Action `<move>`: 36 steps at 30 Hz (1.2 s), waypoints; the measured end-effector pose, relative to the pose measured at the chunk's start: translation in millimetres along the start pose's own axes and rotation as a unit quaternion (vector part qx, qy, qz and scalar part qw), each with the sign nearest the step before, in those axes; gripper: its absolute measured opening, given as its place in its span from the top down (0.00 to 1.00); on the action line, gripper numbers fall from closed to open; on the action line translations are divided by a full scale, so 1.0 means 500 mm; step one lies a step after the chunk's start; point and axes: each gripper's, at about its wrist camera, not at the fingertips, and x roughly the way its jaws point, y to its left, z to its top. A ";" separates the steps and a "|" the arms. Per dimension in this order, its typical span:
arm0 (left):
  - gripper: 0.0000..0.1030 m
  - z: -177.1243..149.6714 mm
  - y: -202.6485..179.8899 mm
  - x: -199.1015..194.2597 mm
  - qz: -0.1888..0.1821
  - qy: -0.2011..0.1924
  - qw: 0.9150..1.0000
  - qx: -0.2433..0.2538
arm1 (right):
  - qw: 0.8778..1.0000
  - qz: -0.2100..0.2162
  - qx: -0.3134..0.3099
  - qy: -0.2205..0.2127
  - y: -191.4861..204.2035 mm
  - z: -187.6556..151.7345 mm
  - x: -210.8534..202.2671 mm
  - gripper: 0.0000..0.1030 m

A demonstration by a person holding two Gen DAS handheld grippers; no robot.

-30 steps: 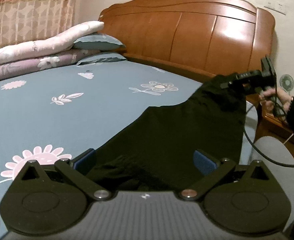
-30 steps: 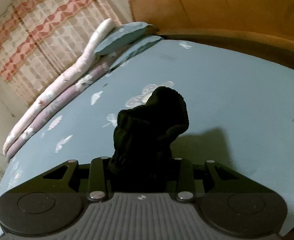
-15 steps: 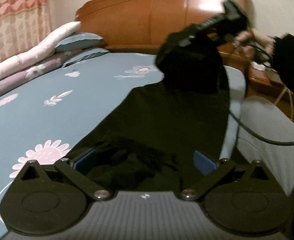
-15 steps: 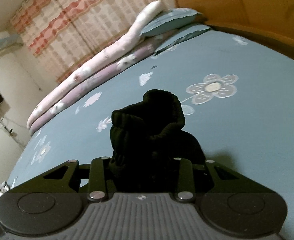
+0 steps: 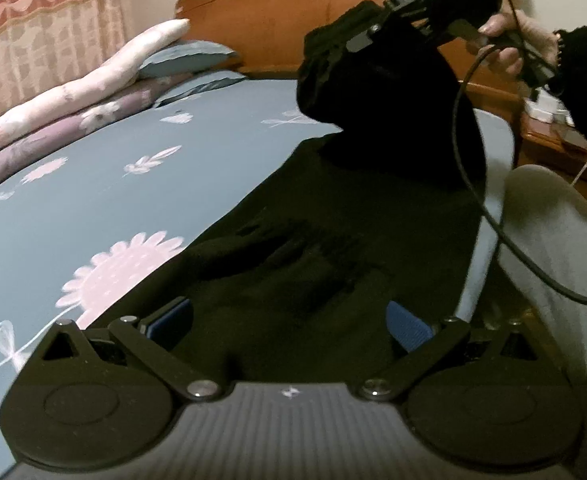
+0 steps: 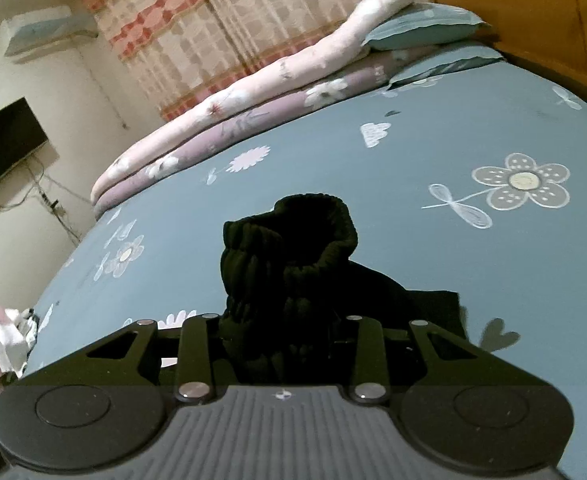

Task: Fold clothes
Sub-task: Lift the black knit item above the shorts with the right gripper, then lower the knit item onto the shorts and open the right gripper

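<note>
A black garment [image 5: 333, 240] lies along the near edge of the blue flowered bed [image 5: 93, 200]. My left gripper [image 5: 289, 320] is open just above its near end, the blue pads [image 5: 407, 328] wide apart with dark fabric between them. The far end of the garment is lifted off the bed by my right gripper [image 5: 333, 44], held by a hand [image 5: 509, 40]. In the right wrist view the right gripper [image 6: 281, 320] is shut on the bunched ribbed edge of the black garment [image 6: 293, 248], which hangs above the sheet.
A wooden headboard [image 5: 277, 12] stands at the far end, with pillows [image 5: 189, 56] and rolled quilts [image 6: 253, 92] along the far side. A cable [image 5: 469, 152] trails from the right gripper. A grey rounded shape [image 5: 553, 220] sits by the bed's edge. White cloth [image 6: 1, 332] lies at the bed's corner.
The right gripper has raised the garment's far end off the bed and swung it up and over toward the left gripper. The left gripper stays open over the near end.
</note>
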 end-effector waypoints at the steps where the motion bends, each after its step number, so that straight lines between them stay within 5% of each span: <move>1: 0.01 -0.003 0.003 -0.003 0.005 0.001 1.000 -0.002 | 1.000 0.000 -0.003 0.002 0.008 0.002 0.004 0.63; 27: 0.01 -0.013 0.059 -0.074 0.035 -0.047 0.998 -0.039 | 0.986 0.063 -0.147 0.038 0.290 -0.014 0.105 0.65; 36: 0.01 -0.025 0.083 -0.096 0.053 -0.057 0.995 -0.063 | 0.963 0.022 -0.270 0.009 0.386 -0.107 0.126 0.66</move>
